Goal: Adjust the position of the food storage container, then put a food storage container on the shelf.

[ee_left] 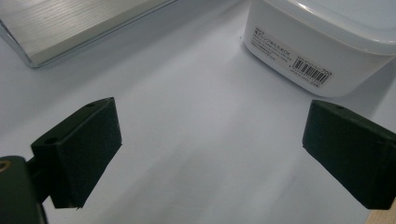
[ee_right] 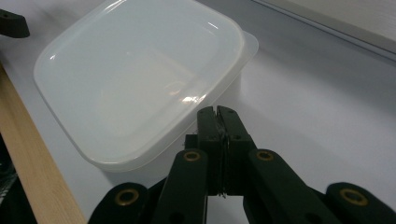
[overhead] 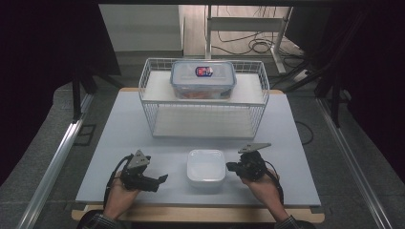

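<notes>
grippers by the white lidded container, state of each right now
left gripper: open, holding nothing
right gripper: shut, empty, beside the white lidded container

This place looks like a laboratory for recording, not a home. The white bench stands between dark curtains on both sides, and metal rails run along the grey floor. Behind the bench, loose cables lie on the floor near a metal frame. The things on the bench are few and put in order, like in a test.
</notes>
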Demonstrator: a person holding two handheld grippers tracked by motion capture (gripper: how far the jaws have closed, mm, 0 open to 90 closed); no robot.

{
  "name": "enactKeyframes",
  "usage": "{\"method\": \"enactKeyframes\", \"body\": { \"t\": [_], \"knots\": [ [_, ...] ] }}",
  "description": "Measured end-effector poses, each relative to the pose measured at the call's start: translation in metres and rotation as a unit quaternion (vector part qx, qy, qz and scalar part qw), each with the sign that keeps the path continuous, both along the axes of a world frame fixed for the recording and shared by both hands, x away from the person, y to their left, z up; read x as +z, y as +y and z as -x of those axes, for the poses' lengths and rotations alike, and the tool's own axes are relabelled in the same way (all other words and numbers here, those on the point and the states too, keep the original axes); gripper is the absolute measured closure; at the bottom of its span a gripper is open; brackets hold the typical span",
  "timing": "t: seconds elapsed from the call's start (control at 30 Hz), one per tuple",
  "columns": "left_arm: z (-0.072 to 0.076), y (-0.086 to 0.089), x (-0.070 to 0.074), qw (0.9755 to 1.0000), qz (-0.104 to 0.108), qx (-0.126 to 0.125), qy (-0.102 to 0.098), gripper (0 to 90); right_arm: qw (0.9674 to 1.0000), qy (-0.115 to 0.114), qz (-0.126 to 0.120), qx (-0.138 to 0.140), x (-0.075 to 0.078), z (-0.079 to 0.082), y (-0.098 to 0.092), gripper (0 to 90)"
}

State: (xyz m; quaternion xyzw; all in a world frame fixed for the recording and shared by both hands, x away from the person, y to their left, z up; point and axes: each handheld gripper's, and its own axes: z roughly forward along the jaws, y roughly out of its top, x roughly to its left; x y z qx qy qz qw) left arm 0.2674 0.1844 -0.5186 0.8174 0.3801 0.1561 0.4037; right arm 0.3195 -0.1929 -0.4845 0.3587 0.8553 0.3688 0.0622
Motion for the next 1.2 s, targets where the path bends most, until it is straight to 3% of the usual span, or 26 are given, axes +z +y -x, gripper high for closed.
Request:
{"method": "enactKeyframes", "body": {
  "t": [0.17,0.43,0.63,0.83,1.07,1.2],
  "knots": [
    [0.0,0.0,0.0,1.0,0.0,-0.001,0.001,4.3,0.9998,-0.016,0.002,-0.01,0.004,0.004,-0.006,85.6],
    [0.001,0.0,-0.001,1.0,-0.001,-0.003,0.002,4.2,0.999,-0.033,-0.013,-0.027,0.01,0.009,-0.023,69.5],
    [0.0,0.0,-0.003,0.9999,-0.003,-0.003,0.01,3.8,0.9988,-0.033,-0.03,-0.022,0.009,0.015,-0.027,43.1],
    [-0.001,-0.001,-0.004,0.9998,-0.004,-0.004,0.017,3.1,0.9984,-0.038,-0.04,-0.014,0.005,0.013,-0.028,25.9],
    [-0.002,-0.004,-0.001,0.9995,0.007,-0.001,0.032,3.4,0.9971,-0.043,-0.061,-0.017,0.007,0.011,-0.028,17.2],
    [-0.002,-0.01,0.002,0.9987,0.02,-0.014,0.045,4.7,0.9974,-0.039,-0.059,-0.014,0.007,0.011,-0.025,15.4]
  ]
}}
